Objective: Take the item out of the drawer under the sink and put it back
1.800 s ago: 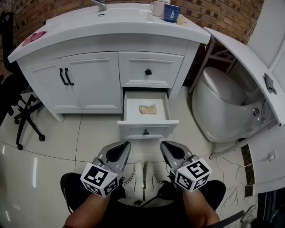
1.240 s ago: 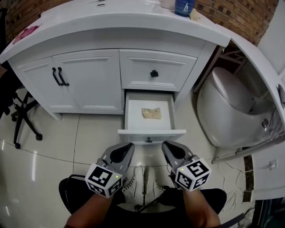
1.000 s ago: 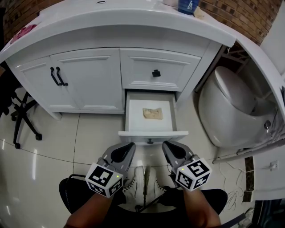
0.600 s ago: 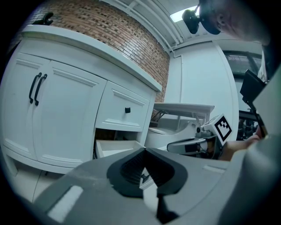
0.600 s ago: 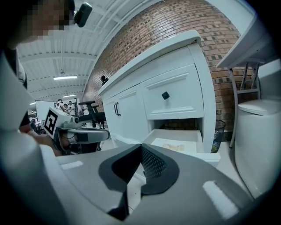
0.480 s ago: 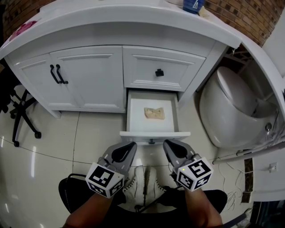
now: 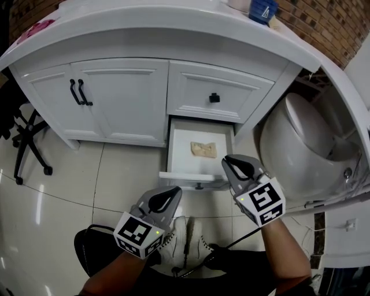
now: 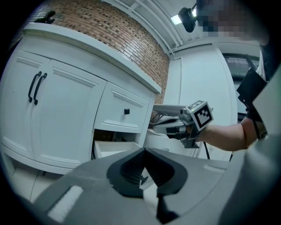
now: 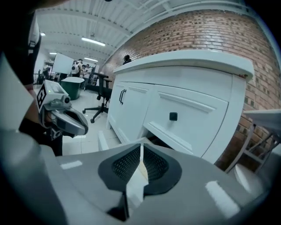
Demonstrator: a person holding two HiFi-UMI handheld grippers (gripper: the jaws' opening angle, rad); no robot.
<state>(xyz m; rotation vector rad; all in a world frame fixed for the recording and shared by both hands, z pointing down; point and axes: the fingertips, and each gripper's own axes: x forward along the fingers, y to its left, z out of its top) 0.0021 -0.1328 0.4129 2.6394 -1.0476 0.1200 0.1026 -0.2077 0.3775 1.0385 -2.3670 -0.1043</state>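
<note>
The lower drawer [image 7: 179, 157] under the sink stands pulled out in the head view. A tan crumpled item [image 7: 203, 150] lies on the drawer's white bottom. My right gripper [image 7: 232, 161] is shut and empty, its tips over the drawer's front right corner, just right of the item. The left gripper [image 7: 173, 192] is shut and empty too, held lower, in front of the drawer's front panel. The left gripper view shows the open drawer [image 8: 115, 147] and the right gripper [image 8: 163, 129] beyond it. In the right gripper view the drawer [image 9: 103, 141] shows past the jaws; the item is hidden.
A shut upper drawer with a black knob [image 7: 214, 97] sits above the open one. Double cabinet doors with black handles [image 7: 79, 92] are at left. A white toilet [image 7: 295, 144] stands at right. An office chair [image 7: 23, 139] is at far left. A blue cup [image 7: 263, 10] stands on the counter.
My right gripper has moved forward from beside the left one to the drawer's front right corner. The left gripper has stayed near my knees. The drawer stays open with the item inside.
</note>
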